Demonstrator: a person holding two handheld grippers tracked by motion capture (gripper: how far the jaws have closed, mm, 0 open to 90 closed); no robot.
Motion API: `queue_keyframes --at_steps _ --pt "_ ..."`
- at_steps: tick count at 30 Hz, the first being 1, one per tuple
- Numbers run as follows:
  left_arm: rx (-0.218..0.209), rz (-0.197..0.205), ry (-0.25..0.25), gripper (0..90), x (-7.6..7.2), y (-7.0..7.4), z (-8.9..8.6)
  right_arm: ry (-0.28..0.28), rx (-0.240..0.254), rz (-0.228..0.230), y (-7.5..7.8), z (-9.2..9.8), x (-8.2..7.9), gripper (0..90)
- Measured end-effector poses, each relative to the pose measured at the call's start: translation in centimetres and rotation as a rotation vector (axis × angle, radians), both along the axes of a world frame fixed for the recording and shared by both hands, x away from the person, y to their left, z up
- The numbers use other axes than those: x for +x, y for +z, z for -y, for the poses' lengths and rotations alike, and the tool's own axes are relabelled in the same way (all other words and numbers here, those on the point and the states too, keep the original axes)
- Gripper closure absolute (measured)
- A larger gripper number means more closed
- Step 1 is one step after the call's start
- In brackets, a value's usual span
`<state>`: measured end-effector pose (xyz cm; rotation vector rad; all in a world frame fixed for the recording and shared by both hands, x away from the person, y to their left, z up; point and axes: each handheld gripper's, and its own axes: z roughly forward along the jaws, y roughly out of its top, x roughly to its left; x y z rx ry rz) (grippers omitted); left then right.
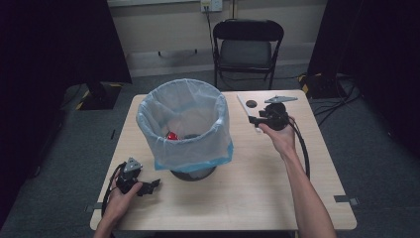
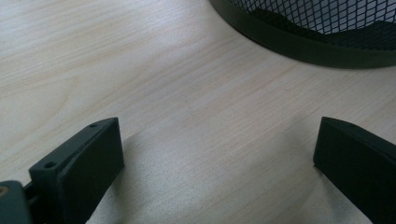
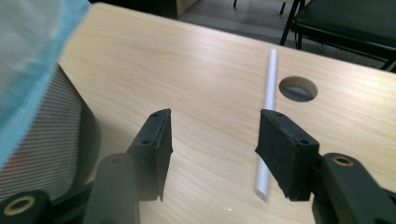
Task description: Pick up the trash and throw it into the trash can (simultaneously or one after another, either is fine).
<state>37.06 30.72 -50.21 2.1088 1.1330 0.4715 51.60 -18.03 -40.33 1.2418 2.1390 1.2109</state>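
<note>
A black mesh bin (image 1: 190, 171) lined with a pale blue plastic bag (image 1: 184, 121) stands mid-table; something red (image 1: 172, 135) lies inside it. A thin white tube (image 1: 244, 108) lies flat on the table to the bin's right. My right gripper (image 1: 254, 120) hovers over the tube's near end; its jaws stand open (image 3: 215, 128), with the tube (image 3: 268, 98) passing under the right jaw and nothing between them. My left gripper (image 1: 152, 185) rests near the front left, open (image 2: 219, 140), aimed at the bin's base (image 2: 303, 46).
A round cable hole (image 3: 298, 88) pierces the wooden table (image 1: 237, 193) just beyond the tube. A black folding chair (image 1: 247, 44) stands behind the table's far edge. The blue bag (image 3: 32, 56) and mesh wall (image 3: 46, 140) sit close to the right gripper's left.
</note>
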Motion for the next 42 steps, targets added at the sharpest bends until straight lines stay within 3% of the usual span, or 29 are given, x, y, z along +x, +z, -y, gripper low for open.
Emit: queue_keyframes --at_steps 5,11,14,16,25,32,40,42 --pt "0.000 0.000 0.000 1.0 0.0 0.0 0.0 -0.022 -0.043 -0.053 -2.2 0.1 1.3 47.5" --pt "0.000 0.000 0.000 1.0 0.0 0.0 0.0 -0.063 -0.059 -0.098 -4.4 0.5 2.2 46.0" --pt "0.001 0.000 -0.001 1.0 0.0 0.0 0.0 -0.082 -0.072 -0.114 -5.5 0.7 2.7 46.6" --pt "0.000 0.000 0.000 1.0 0.0 0.0 0.0 -0.086 -0.108 -0.121 -6.0 0.7 3.0 47.5" --pt "0.001 0.000 0.000 1.0 0.0 0.0 0.0 -0.116 -0.142 -0.152 -8.3 0.7 4.2 57.5" --pt "0.000 0.000 0.000 1.0 0.0 0.0 0.0 -0.124 -0.155 -0.135 -8.6 0.8 4.4 64.7" --pt "0.000 0.000 0.001 1.0 0.0 0.0 0.0 -0.111 -0.216 -0.117 -8.5 -0.1 4.1 78.1" --pt "0.003 0.000 -0.001 1.0 0.0 0.0 0.0 -0.116 -0.199 -0.128 -8.5 -0.1 4.1 79.4"
